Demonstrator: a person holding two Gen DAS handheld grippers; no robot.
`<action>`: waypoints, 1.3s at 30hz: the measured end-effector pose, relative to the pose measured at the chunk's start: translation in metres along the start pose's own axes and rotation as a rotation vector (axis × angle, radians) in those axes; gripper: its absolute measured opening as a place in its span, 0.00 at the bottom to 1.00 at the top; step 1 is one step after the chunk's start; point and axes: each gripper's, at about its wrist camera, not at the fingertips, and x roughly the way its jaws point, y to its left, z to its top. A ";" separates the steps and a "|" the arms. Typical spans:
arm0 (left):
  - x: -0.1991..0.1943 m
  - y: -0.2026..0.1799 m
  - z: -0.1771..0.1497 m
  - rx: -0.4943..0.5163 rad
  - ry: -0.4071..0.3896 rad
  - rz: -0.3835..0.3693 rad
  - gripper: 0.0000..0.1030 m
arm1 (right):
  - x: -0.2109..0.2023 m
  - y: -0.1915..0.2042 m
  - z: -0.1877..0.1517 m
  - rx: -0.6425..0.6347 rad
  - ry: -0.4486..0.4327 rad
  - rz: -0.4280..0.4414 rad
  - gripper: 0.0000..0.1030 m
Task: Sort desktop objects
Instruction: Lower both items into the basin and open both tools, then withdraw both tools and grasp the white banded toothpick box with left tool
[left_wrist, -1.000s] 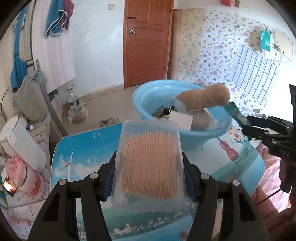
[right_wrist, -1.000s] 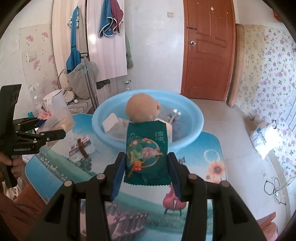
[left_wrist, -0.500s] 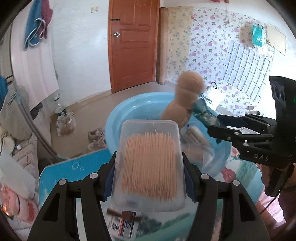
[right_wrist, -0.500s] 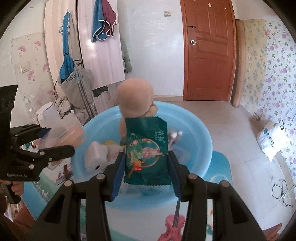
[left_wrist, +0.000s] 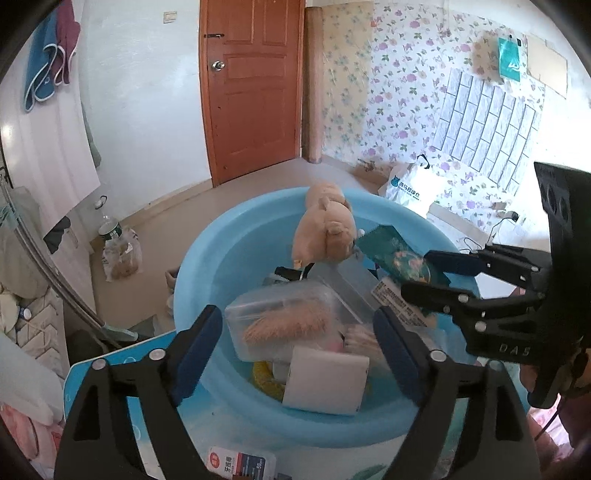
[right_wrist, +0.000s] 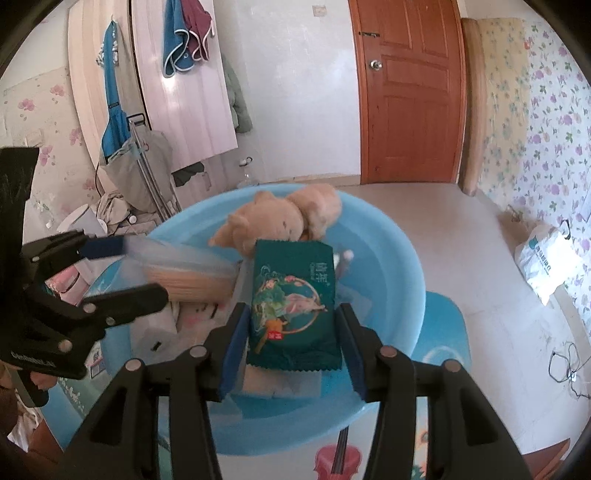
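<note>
A: 2 grippers are over the blue basin (left_wrist: 207, 266) right now. The left gripper (left_wrist: 299, 343) has just been opening its jaws. They stand wide, and the clear toothpick box (left_wrist: 284, 317) lies between them but looks loose. It is tipped on the pile inside the basin.

B: And the right gripper (right_wrist: 291, 332)?

A: Its jaws have just been opening a little too. The green snack packet (right_wrist: 291, 295) is between them, standing up over the basin. I think the pads have about let go, but the gap is thin and I can't be sure.

B: What could go wrong?

A: The pile is high. I think the toothpick box could slide off the white box (left_wrist: 325, 380) and tip. If its lid pops, the toothpicks spill all over. The packet could catch on a pad and hang there, or fall outside the rim onto the desk (right_wrist: 443, 325). The 2 grippers are also near each other, so they could bump.

B: How many things can you count?

A: 1 basin, 1 toothpick box, 1 green packet, 1 tan plush toy (right_wrist: 280, 221), 1 white box. 1 small labelled box (left_wrist: 240, 463) is on the desk, outside the basin. Other bits in the pile are too hidden to count.
</note>
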 end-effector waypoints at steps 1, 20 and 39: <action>-0.001 0.002 -0.001 -0.005 0.000 -0.001 0.83 | -0.002 0.002 -0.002 -0.010 -0.007 -0.007 0.50; -0.049 0.046 -0.073 -0.135 0.017 0.078 0.90 | -0.037 0.051 -0.037 -0.088 -0.120 -0.115 0.68; -0.015 0.051 -0.126 -0.124 0.166 0.070 0.90 | -0.027 0.060 -0.067 0.084 0.041 0.083 0.84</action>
